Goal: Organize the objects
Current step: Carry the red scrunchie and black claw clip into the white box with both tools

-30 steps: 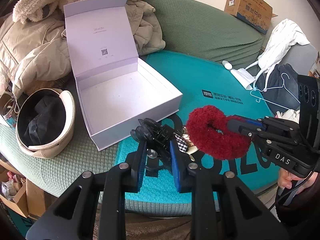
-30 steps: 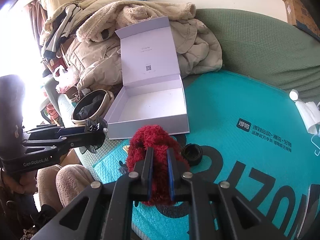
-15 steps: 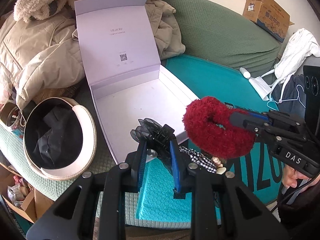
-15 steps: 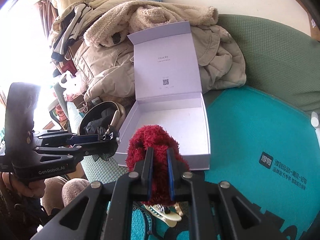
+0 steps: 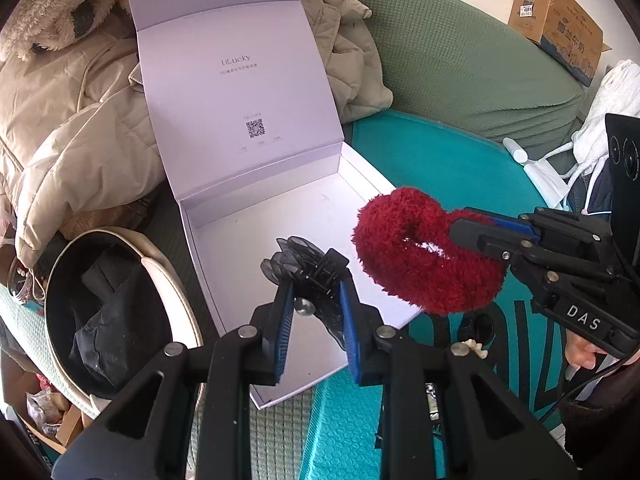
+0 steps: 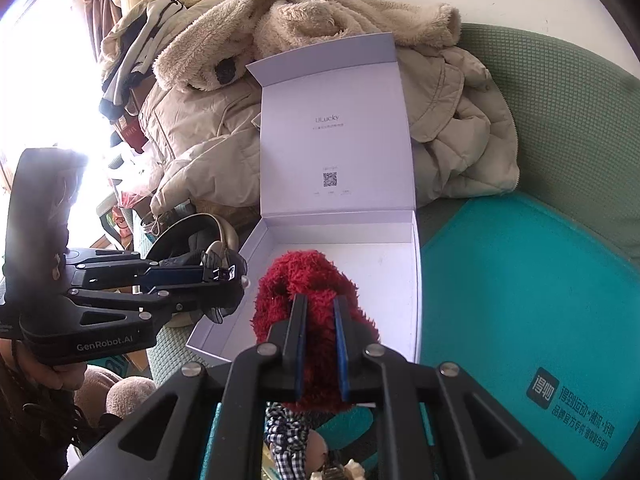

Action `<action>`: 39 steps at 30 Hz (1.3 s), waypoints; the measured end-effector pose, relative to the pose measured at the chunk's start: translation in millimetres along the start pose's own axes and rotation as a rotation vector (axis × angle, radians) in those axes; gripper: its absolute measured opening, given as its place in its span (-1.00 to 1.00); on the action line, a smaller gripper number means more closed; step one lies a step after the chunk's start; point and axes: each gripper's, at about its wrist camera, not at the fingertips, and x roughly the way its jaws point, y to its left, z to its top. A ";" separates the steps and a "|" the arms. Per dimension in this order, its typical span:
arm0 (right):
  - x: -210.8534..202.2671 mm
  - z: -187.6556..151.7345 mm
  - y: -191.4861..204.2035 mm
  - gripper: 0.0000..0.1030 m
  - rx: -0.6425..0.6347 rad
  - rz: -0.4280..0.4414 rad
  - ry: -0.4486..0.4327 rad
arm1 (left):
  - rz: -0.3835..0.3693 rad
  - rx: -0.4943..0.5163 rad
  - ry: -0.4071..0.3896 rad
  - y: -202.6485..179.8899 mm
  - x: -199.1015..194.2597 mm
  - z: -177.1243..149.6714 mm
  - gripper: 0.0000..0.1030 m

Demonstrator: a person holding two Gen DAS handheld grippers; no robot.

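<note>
An open white gift box (image 5: 256,216) with its lid standing up lies on the green sofa; it also shows in the right wrist view (image 6: 392,264) and its inside is bare. My left gripper (image 5: 314,300) is shut on a black hair clip (image 5: 308,268) and holds it over the box's near left part. My right gripper (image 6: 320,320) is shut on a fluffy red scrunchie (image 6: 304,280), held above the box's near right edge; the scrunchie also shows in the left wrist view (image 5: 420,256). The left gripper with the clip (image 6: 224,276) shows at the left of the right wrist view.
A teal bubble mailer (image 6: 520,280) lies right of the box with a checked hair tie (image 6: 288,440) and small pieces on it. A beige cap (image 5: 120,300) sits left of the box. Beige coats (image 6: 240,120) pile behind it. A cardboard carton (image 5: 556,20) stands on the sofa back.
Both grippers have moved forward from over the teal mailer to above the open box, each still holding its item. The box now looks nearer and larger.
</note>
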 end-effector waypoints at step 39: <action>143.5 51.6 -32.2 -0.78 -0.049 -0.028 0.091 | 0.085 -0.030 0.146 82.1 144.7 62.7 -0.58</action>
